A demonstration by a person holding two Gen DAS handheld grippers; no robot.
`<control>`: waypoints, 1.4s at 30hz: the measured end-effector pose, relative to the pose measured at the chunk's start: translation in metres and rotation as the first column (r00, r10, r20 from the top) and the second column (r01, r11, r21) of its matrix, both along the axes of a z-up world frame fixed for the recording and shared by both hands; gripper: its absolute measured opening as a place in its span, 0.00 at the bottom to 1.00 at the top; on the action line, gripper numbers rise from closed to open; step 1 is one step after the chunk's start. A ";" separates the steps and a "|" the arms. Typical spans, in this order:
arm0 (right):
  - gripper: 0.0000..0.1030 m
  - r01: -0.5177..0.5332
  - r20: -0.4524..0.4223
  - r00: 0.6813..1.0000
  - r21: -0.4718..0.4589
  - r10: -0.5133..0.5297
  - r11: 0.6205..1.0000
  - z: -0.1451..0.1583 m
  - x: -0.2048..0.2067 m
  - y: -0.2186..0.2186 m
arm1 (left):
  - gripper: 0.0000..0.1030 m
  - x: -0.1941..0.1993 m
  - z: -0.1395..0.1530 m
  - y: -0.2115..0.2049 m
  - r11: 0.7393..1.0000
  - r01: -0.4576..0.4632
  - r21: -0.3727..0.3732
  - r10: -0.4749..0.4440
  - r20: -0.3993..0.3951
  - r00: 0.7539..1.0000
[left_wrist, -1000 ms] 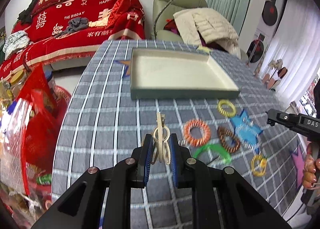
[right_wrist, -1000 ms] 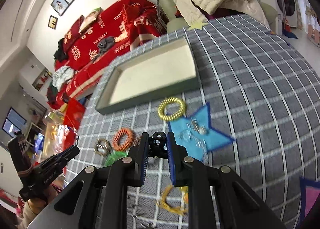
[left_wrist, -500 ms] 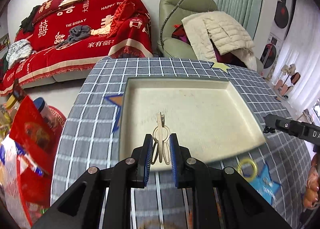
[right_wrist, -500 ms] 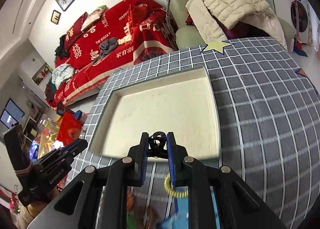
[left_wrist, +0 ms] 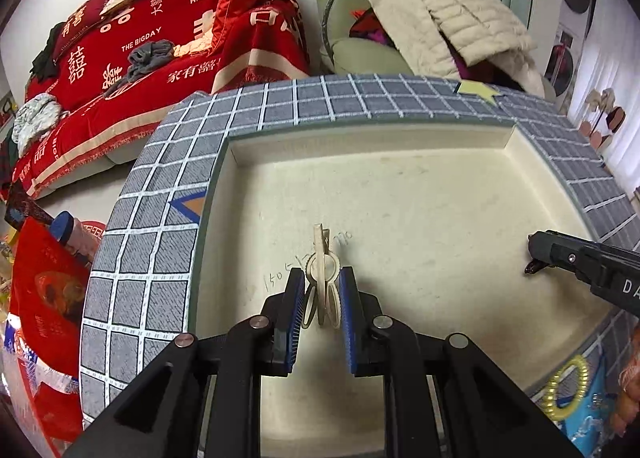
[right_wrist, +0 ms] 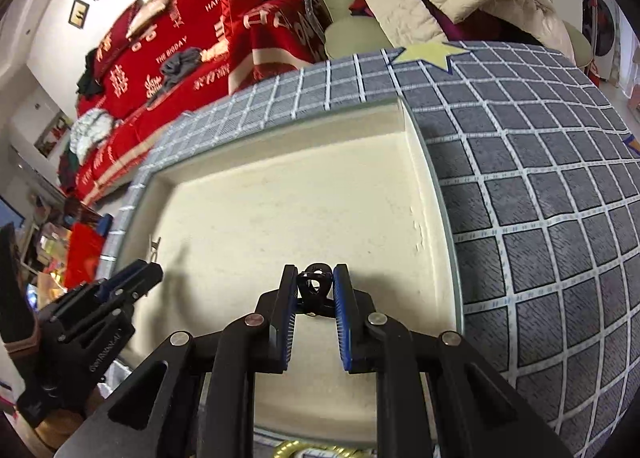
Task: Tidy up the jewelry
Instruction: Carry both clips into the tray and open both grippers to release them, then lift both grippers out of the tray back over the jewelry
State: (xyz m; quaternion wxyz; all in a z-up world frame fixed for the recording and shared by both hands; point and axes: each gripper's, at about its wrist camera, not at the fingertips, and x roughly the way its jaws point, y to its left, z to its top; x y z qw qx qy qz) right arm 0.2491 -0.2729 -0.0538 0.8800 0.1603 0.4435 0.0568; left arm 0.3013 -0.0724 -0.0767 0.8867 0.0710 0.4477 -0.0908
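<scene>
Both claws are now hanging over the shallow cream cardboard tray (left_wrist: 420, 185), having travelled forward from the scattered jewelry on the grey checked tabletop (left_wrist: 152, 258); a second ago the tray was sitting well ahead of them. In the left wrist view, the left claw (left_wrist: 320, 290) is clamping a cream plastic hair clip (left_wrist: 322, 270), held upright between its blue pads above the tray's left half. In the right wrist view, the right claw (right_wrist: 316, 290) is gripping a small black hair clip (right_wrist: 316, 284) over the tray's right half, near its right wall. Nothing is lying in the tray yet. A yellow spiral hair tie (left_wrist: 566, 390) is waiting on the tabletop just outside the tray's near corner. Judging from this, carrying is finishing and releasing both clips into the tray is likely coming next.
</scene>
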 end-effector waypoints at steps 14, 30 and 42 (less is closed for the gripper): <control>0.52 -0.028 0.026 0.999 -0.050 0.030 0.998 0.004 -0.007 0.014 | 0.37 0.003 -0.003 -0.003 1.000 0.000 0.032 0.001 -0.028 1.000; 0.60 0.006 0.118 0.993 0.029 -0.009 1.000 0.053 -0.071 0.010 | 0.37 -0.007 0.021 0.004 0.999 0.010 -0.038 -0.009 0.019 1.000; 0.81 0.049 0.130 0.990 0.082 -0.059 0.995 0.060 -0.133 0.004 | 1.00 -0.073 0.061 0.035 0.997 -0.029 -0.069 0.036 0.112 0.993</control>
